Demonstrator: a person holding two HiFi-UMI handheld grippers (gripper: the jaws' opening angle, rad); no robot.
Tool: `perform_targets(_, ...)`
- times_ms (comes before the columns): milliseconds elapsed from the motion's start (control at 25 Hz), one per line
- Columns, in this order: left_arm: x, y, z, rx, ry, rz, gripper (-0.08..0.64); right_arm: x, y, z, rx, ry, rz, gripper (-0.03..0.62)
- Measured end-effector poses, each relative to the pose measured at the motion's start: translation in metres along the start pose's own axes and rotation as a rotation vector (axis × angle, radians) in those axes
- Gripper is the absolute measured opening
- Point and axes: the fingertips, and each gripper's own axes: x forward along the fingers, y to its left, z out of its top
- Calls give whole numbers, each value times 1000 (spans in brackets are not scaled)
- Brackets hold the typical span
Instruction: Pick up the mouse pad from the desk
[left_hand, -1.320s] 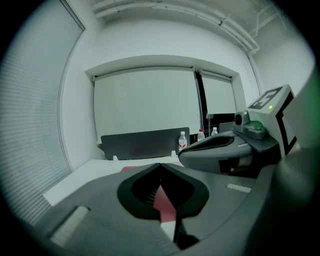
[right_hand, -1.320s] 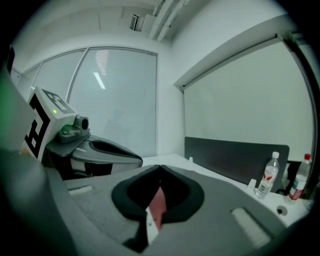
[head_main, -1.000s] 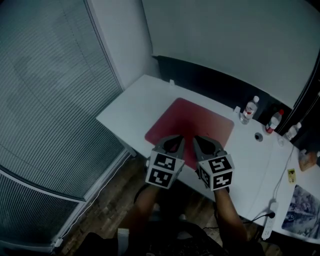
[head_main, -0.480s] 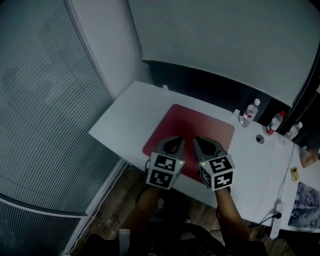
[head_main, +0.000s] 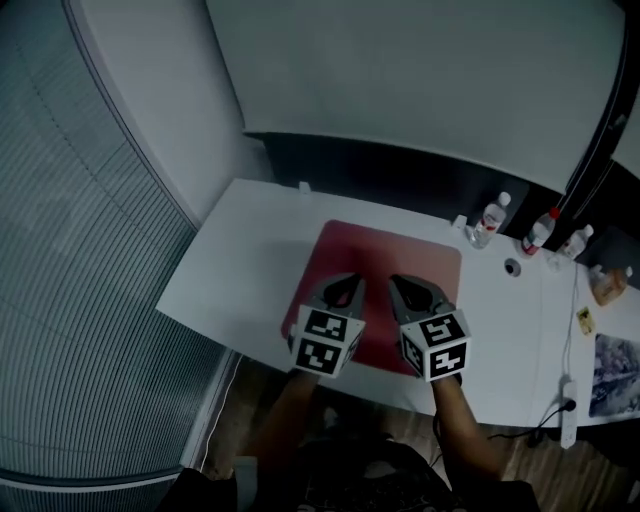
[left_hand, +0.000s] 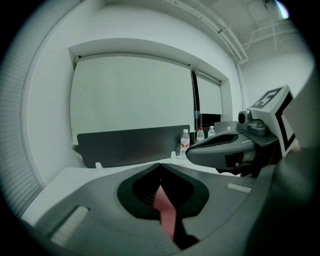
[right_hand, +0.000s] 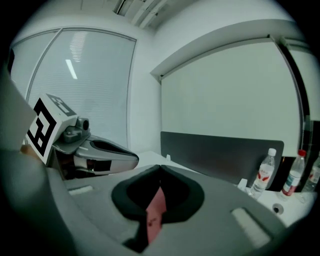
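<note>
left claw (head_main: 349, 281) & right claw (head_main: 397, 283) both fully closed w/ nothing held, above near edge of red mouse pad (head_main: 400, 252) lying flat on counter (head_main: 240, 262), so imo open up, go low, pinch that edge.

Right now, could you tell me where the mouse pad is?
Head view: the mouse pad lies flat on the desk, directly ahead of the left gripper and right gripper, left of the bottles.

surface: white desk (head_main: 240, 250) | middle: red mouse pad (head_main: 395, 262), lying flat | back right: water bottles (head_main: 487, 220) (all upright) | near right corner: white power strip (head_main: 568, 415)
</note>
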Motion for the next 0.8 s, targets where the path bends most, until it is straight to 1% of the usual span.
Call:
perform_targets(280,14,27,-15,7,21,-94,5,17,-12,-5,48,19,-111,2)
perform_targets(440,23,45,-29,15,46,-132,5,23,-21,-19,68,36,-158,2)
perform_targets(600,29,68,-48,1,68,-150,5,23,-35,-41,100,64,-213,2)
perform_targets(800,40,95,-77,-25,96,-137,5,16,-51,-69,139,94,-274,2)
